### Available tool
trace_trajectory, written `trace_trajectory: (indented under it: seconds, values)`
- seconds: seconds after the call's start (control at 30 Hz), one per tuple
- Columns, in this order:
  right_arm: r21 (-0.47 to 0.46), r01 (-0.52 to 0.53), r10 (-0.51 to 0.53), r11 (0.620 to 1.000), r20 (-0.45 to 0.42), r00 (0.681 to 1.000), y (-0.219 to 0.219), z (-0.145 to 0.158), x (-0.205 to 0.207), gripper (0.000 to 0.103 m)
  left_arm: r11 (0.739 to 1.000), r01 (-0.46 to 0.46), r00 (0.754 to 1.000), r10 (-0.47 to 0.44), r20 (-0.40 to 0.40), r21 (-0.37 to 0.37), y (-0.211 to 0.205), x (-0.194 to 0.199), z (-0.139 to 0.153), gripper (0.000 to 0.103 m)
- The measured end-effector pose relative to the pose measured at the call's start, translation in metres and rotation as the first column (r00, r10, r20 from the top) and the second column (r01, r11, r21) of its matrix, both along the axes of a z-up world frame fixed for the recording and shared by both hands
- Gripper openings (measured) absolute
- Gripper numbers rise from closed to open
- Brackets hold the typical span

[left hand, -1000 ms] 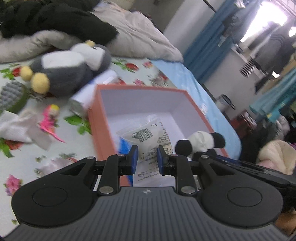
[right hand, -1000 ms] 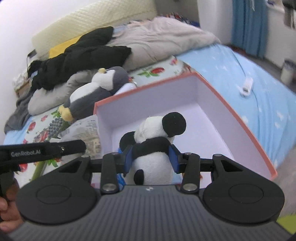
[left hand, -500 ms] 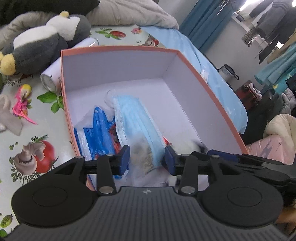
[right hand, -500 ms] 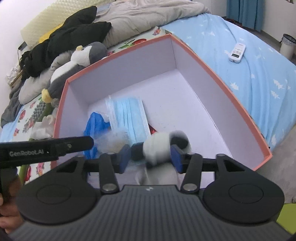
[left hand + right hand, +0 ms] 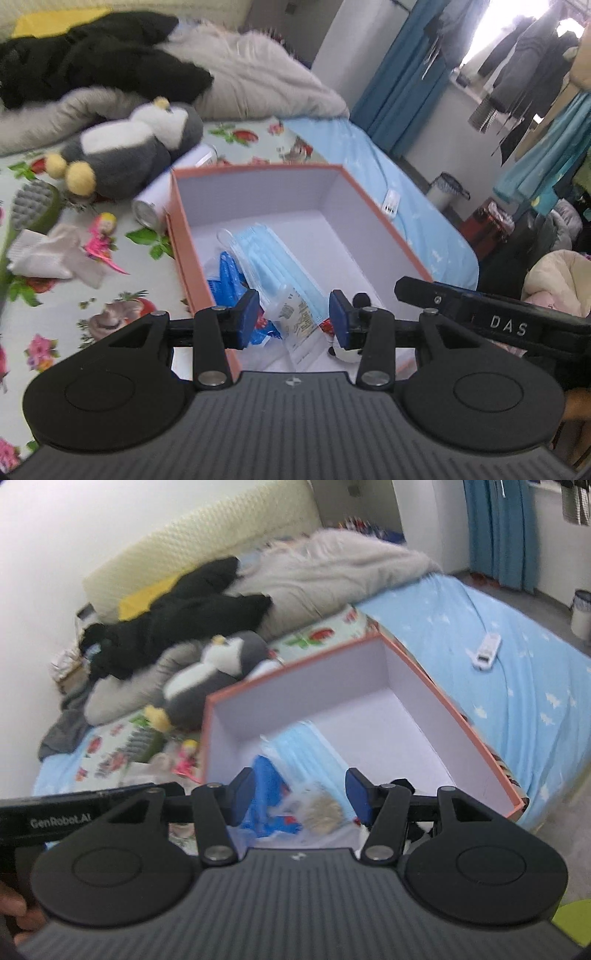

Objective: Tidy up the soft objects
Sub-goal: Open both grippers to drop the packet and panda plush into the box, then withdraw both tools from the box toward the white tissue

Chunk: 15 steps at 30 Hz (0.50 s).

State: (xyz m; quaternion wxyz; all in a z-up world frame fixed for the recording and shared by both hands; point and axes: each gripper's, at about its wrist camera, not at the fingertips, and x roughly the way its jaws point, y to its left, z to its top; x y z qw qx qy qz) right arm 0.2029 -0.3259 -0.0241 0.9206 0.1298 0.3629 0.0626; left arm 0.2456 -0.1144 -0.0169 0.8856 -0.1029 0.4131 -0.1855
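- My left gripper [image 5: 293,314] hangs over the near end of the orange box [image 5: 380,218], jaws apart with nothing pressed between the blue pads.
- My right gripper [image 5: 299,797] hangs over the same near end, jaws likewise apart and empty.
- The box sits on the bed, close to its front edge, half on the flowered sheet [image 5: 55,295] and half on the plain blue sheet [image 5: 535,672]; its walls are orange outside and pale lilac inside.
- The small panda plush [image 5: 345,352] lies in the box at its near right corner: a white body with black patches, mostly hidden behind my left gripper's right finger.
- A stack of light blue face masks [image 5: 273,258] in clear wrap lies along the box floor, from the near wall toward the middle.
- A blue plastic packet [image 5: 229,277] lies against the box's left wall, just beside the masks.
- The penguin plush [image 5: 125,147] lies outside on the flowered sheet, near the box's far left corner: grey back, white belly and face, yellow feet, on its side.
- A white cloth [image 5: 48,254] and a small pink doll [image 5: 101,240] lie on the sheet left of the box.
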Motion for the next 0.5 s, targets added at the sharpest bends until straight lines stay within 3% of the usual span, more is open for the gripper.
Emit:
trace_trajectory:
  seconds: [0.23,0.5]
  values:
    - [-0.005,-0.075,0.076,0.997,0.087,0.993,0.028,0.029,-0.045,0.057,0.997,-0.075,0.995,0.075,0.070,-0.005,0.034,-0.070,0.024,0.048]
    - [-0.017,-0.181,0.182,0.983,0.121,0.976,0.062,0.035,-0.077,0.057,0.983,-0.182,0.977,0.179,0.120,0.012,0.077,-0.131,0.038,0.048]
